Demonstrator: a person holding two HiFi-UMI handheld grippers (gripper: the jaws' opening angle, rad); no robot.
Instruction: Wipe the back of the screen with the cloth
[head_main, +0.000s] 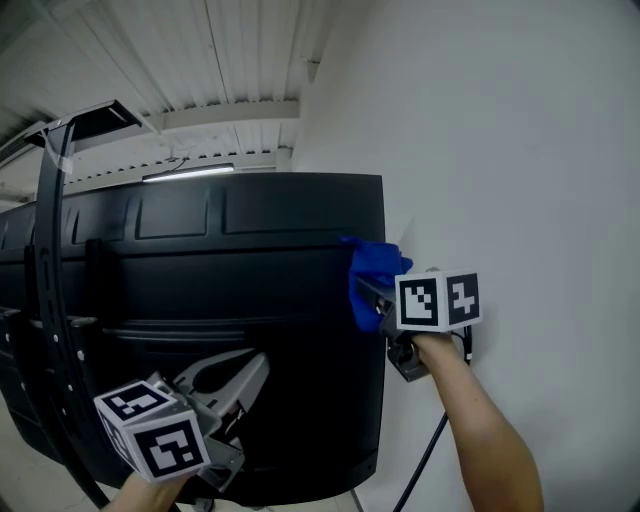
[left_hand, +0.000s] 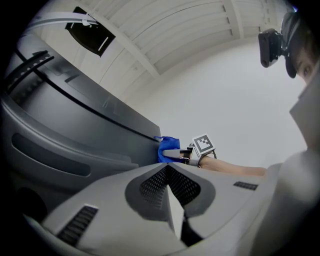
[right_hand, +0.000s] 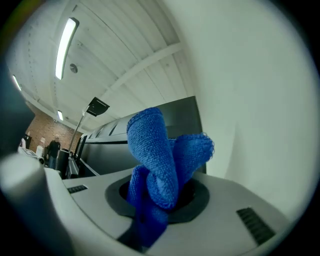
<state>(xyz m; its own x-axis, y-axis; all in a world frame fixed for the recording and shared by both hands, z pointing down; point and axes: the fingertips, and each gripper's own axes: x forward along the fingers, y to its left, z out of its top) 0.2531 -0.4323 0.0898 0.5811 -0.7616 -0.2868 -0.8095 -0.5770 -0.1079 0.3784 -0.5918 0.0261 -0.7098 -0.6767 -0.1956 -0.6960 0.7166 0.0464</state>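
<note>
White wall (head_main: 520, 150) and a ribbed ceiling are framing a big black screen (head_main: 200, 300) that's showing its back to the head camera.

Going from the left: the left gripper (head_main: 258, 368) is hanging low in front of the bottom of the panel. Its own view is showing its fingers (left_hand: 150, 187) pressed together with nothing between them, so I'd say it's just idling.

Over by the screen's right edge, up near the top corner, the blue cloth (head_main: 372, 265) is sitting against the panel. It's bunched up and clamped between the fingers of the right gripper (head_main: 368, 290).

Progress-wise, I'm reading this as wiping under way, but I'm not seeing any streaks or a clean/dirty line, so how much is done is anyone's guess. Most of the panel is stretching off to the left of the cloth, so I'm betting there's plenty left to cover.

View differences:
- The head view is the one giving where the cloth is meeting the screen.
- The right gripper view is only giving a close-up of the wad in the fingers, plus a brick wall and someone standing way off at the far left.
- The left gripper view is catching the cloth side-on at the panel edge.
</note>
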